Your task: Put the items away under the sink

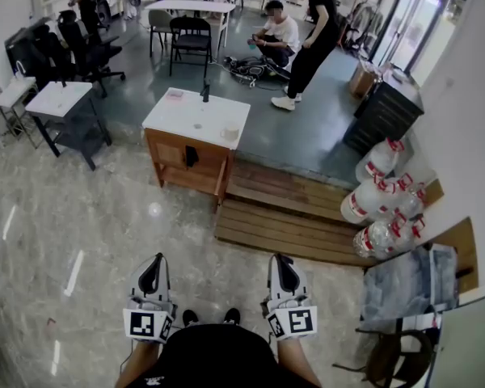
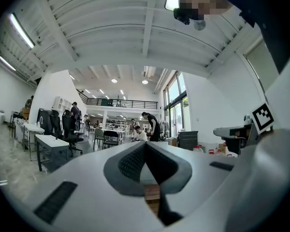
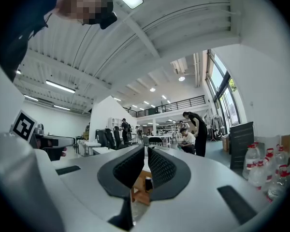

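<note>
Fingers [image 2: 130,163] together; two grippers [image 1: 155,260] [image 1: 280,260], one vanity [image 1: 196,121].

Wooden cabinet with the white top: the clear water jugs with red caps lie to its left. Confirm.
Not left. The head view shows the clear water jugs with red caps lying to the right of the wooden cabinet with the white top.

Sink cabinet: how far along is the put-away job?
Done: nothing visible. The sink cabinet stands across the floor, its front looks closed, and small items sit on its white top. In hand: nothing. The left claw and right claw are both shut and empty, held level by the person's body. Left: everything. Approach, open the cabinet, then grasp and stow each item.
</note>
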A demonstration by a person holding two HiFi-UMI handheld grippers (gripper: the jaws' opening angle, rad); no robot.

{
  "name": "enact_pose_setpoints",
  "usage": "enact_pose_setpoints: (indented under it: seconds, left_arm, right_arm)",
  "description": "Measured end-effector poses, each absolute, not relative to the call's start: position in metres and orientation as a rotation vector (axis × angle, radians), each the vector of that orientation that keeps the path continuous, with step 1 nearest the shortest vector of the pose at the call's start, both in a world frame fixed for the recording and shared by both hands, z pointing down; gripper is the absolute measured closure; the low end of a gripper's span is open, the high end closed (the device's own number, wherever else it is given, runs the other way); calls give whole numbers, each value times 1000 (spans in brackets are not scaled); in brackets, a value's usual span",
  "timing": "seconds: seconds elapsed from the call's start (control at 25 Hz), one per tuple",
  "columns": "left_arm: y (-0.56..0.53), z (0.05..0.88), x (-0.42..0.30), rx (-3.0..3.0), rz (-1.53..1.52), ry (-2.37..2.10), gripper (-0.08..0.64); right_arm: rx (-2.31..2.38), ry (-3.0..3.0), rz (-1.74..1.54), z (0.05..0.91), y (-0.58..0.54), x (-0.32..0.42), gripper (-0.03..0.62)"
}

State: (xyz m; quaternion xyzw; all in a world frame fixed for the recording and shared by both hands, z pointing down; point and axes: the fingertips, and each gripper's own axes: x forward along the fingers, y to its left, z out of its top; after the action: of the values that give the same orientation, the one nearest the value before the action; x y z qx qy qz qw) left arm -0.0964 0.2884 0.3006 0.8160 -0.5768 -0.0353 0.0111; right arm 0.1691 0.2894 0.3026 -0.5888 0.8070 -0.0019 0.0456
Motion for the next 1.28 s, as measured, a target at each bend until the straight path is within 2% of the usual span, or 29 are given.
enact_pose_setpoints:
  seconds: [0.12,0.32,0.68,0.88,1.08,1.28]
  left_arm:
    - [288,302,-97,2544,-106,-1798,554]
    - [289,304,-99,2539,-105,-1801,554]
    - [291,307,-102,2531,-94,-1801,554]
    - [288,308,-104,2530,-89,-1802,554]
    - [287,308,-108,2525,-92,-1807,554]
    - [289,310,-115,2518,-87,-1805,554]
  right_arm:
    - [-1790,2471,-8,304,288,167,531]
    - [-1776,2467,-19,304,289,165,494]
    - [-1775,2453,-47,307,289,169,350]
    - [-1768,2465,-41,307,288,167,238]
    - [-1727,2477,-19,305,289,162,160]
    - [-1712,2482,5,302,291,154,135]
